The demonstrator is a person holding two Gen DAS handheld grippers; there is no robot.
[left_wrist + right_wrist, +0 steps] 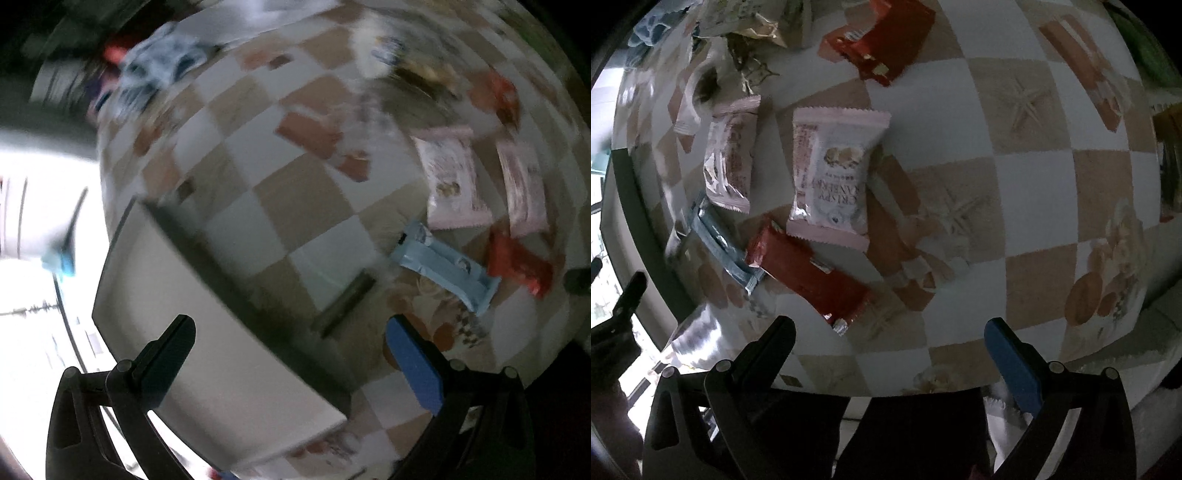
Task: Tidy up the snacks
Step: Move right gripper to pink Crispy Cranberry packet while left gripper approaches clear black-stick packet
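Note:
Snack packets lie on a checkered tablecloth (1030, 192). In the right wrist view a red bar (809, 275) lies just ahead of my open right gripper (888, 345), with a pale blue bar (724, 245) to its left and two pink packets (833, 170) (729, 155) behind. A red box (882, 37) sits farther back. The blurred left wrist view shows the blue bar (443, 267), pink packets (454, 177) (524, 188) and red bar (517, 264) to the right. My left gripper (290, 341) is open over a grey box (207, 332), holding nothing.
More wrappers and a crumpled bag (746, 22) pile up at the table's far left. A blue cloth (162, 70) lies at the far edge in the left wrist view. The table's near edge (886, 393) runs under my right gripper, dark trouser legs below it.

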